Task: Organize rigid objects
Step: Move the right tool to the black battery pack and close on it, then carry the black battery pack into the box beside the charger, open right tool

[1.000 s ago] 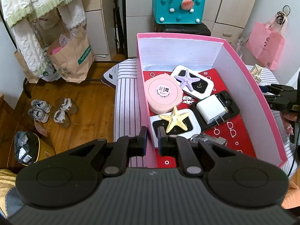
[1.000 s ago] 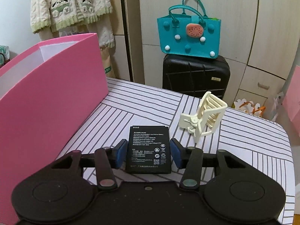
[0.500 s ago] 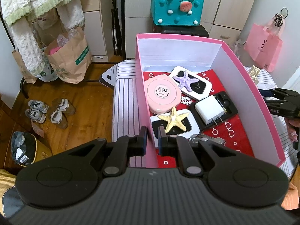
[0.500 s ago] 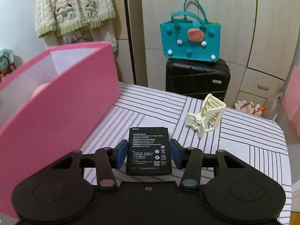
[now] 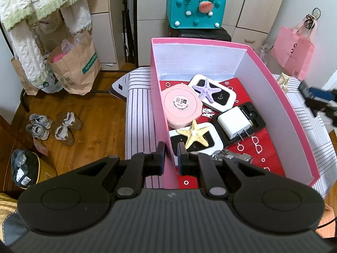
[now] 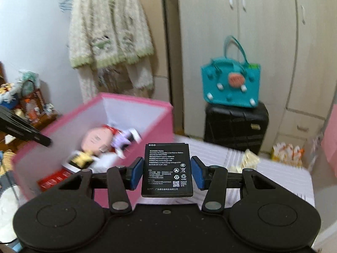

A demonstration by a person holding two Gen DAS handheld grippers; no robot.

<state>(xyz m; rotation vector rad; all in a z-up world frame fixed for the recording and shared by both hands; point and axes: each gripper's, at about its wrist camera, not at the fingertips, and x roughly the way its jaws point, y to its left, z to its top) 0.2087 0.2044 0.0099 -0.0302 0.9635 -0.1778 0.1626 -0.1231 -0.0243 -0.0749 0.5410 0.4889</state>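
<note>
Right gripper (image 6: pixel 167 171) pinching battery (image 6: pixel 167 169) by its side edges, long axis pointing forward, held aloft; pink box (image 6: pixel 134 113) below and to the left, interior blurred, probably free near the right wall. Left gripper (image 5: pixel 169 155) clamped on near box wall (image 5: pixel 166 130). Since one second ago: battery raised from beside the wall to above rim level.
</note>
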